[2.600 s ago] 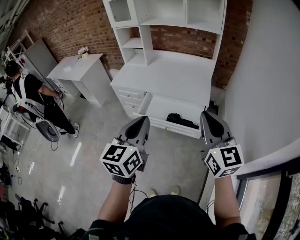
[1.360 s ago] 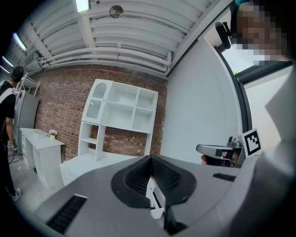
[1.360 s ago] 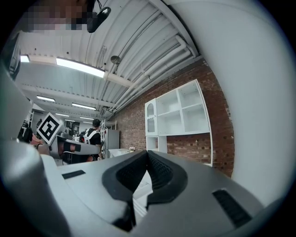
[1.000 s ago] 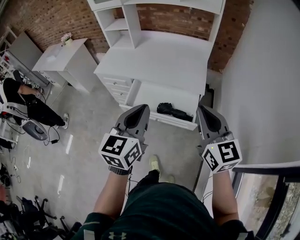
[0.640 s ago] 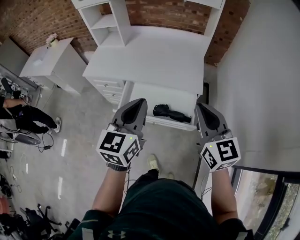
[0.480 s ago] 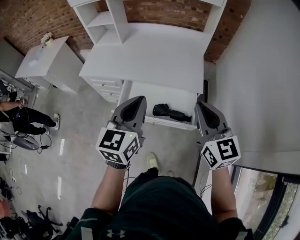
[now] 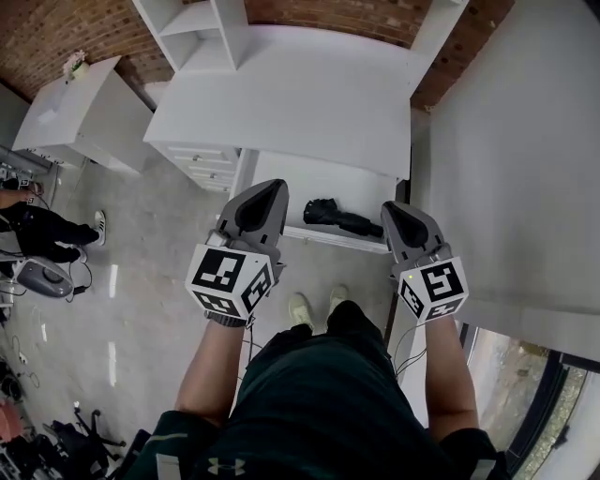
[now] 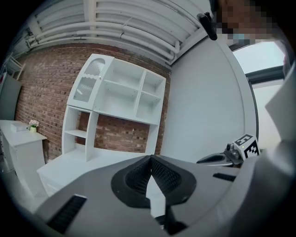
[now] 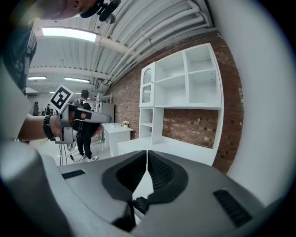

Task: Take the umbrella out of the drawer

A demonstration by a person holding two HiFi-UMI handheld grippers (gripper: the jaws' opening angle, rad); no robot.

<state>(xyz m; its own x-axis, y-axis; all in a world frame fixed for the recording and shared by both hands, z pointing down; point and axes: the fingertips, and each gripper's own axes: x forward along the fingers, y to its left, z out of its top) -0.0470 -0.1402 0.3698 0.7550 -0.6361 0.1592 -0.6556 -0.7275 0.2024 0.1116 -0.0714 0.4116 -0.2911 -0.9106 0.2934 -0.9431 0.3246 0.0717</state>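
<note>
A: Drawer?
B: White drawer stands open under the desk top. A folded black umbrella lies inside by the front edge, right of middle, in plain sight.
A: Grippers?
B: Left gripper and right gripper are both clenched and empty, with ribbed pads meeting. In the head view they flank the umbrella, clear of it.
A: Surroundings?
B: Brick wall, white shelf unit, grey floor.

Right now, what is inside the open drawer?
A black folded umbrella lies in the white drawer. The left gripper covers the drawer's front left corner, so that part is unseen.
</note>
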